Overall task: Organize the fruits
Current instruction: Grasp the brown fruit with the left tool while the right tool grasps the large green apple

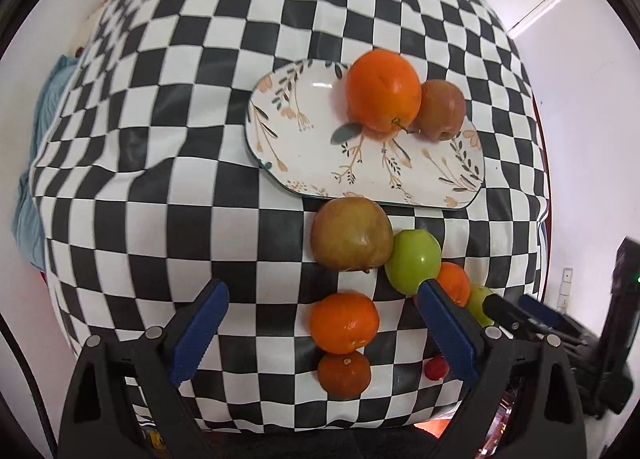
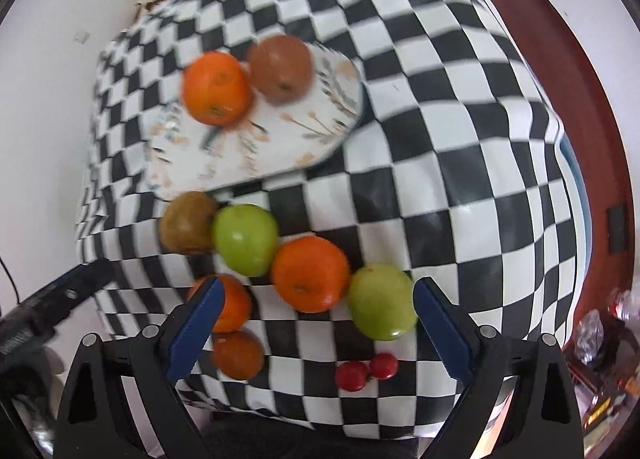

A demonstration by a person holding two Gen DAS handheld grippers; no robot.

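No label or writing reads anywhere. My left gripper (image 1: 322, 317) hangs wide apart over an orange (image 1: 345, 322), gripping nothing. My right gripper (image 2: 316, 313) gapes equally wide, empty, over another orange (image 2: 310, 274) and a green apple (image 2: 382, 301). The floral plate (image 1: 312, 163) carries two fruits.

Both wrist views downward, shared plate (image 1: 400, 179)
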